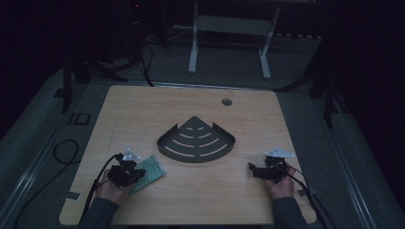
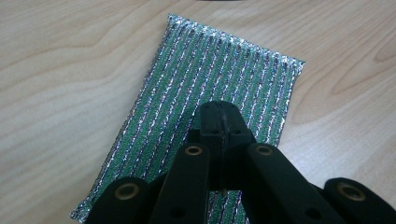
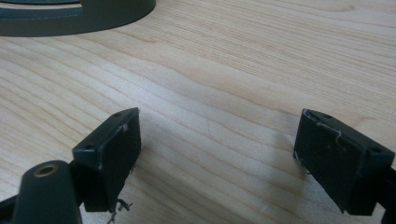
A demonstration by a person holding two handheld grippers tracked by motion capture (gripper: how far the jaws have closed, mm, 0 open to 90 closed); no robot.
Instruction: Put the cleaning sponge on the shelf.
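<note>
The left gripper (image 2: 219,109) had its jaws pressed together over the green scouring pad (image 2: 201,126), seemingly gripping nothing. The pad lay flat on the wooden table (image 1: 200,191), near the dark fan-shaped corner shelf (image 1: 196,140). The right gripper (image 3: 217,144) hovered wide open, empty.

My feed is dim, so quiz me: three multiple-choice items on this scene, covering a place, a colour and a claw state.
1. Where does the dark fan-shaped slotted metal shelf lie?
A. table centre
B. near left corner
C. on the floor

2. What colour is the flat striped glittery scouring pad?
A. red
B. green
C. yellow

3. How does the right claw stand?
A. shut on the pad
B. shut on nothing
C. open

Answers: 1 A, it sits mid-table between both hands; 2 B, green with silvery stripes; 3 C, its jaws stand wide apart over bare wooden table.
</note>
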